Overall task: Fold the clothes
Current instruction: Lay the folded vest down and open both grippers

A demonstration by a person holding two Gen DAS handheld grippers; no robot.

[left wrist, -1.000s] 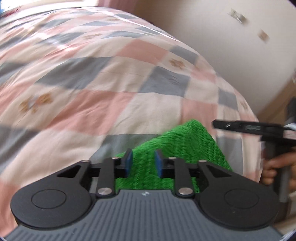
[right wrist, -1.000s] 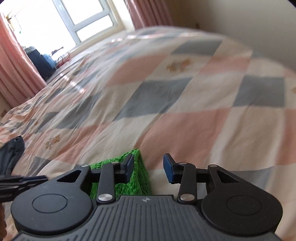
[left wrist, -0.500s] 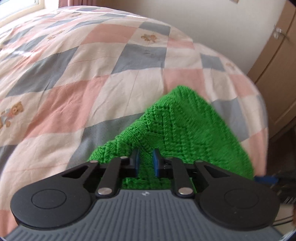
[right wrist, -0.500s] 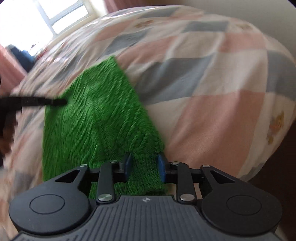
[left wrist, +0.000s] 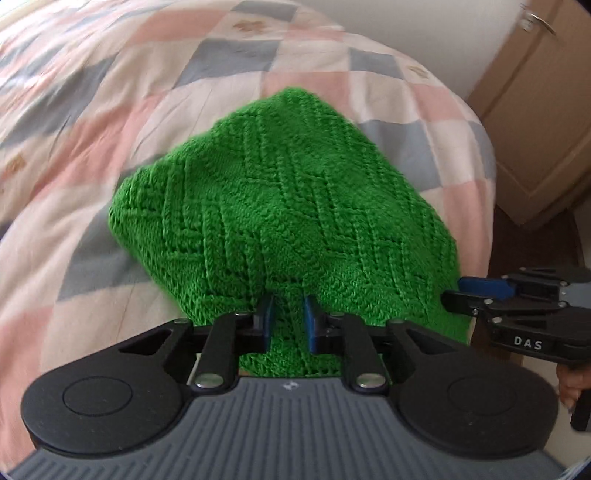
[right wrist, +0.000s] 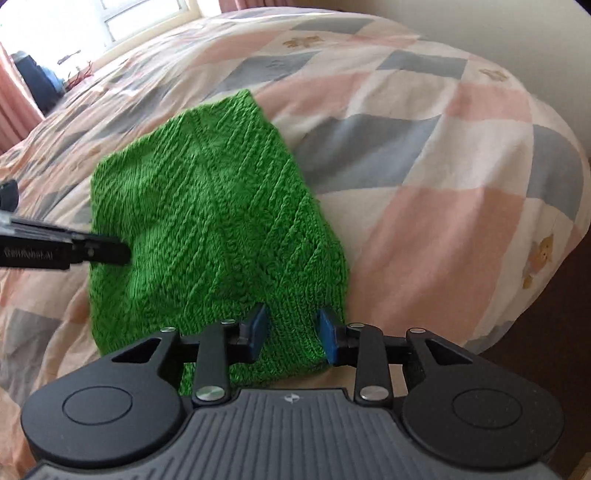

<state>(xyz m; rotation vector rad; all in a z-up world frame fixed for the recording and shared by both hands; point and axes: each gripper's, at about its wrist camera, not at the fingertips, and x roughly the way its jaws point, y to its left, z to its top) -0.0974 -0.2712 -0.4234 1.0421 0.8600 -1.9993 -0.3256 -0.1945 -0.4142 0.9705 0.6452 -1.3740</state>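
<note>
Knitwear, a green sweater (left wrist: pixel 280 206), lies on the bed (right wrist: pixel 424 155), its near edge pinched by the left gripper (left wrist: pixel 289 320). The right gripper (right wrist: pixel 293 334) has its fingers parted around the hem. Loose knit may slip or bunch unevenly if pulled.

A knitted cloth (left wrist: pixel 280 206) lies on the quilt (left wrist: pixel 92 155) of a bed, near the bed's corner. The left tongs (left wrist: pixel 287 319) sit at its near edge with cloth between the fingers, and the right tongs (right wrist: pixel 291 334) sit at the same edge, further right, over its near corner. A cupboard door (left wrist: pixel 535 110) stands beyond the bed's right side, and a window (right wrist: pixel 122 14) lies behind the bed's far end.
</note>
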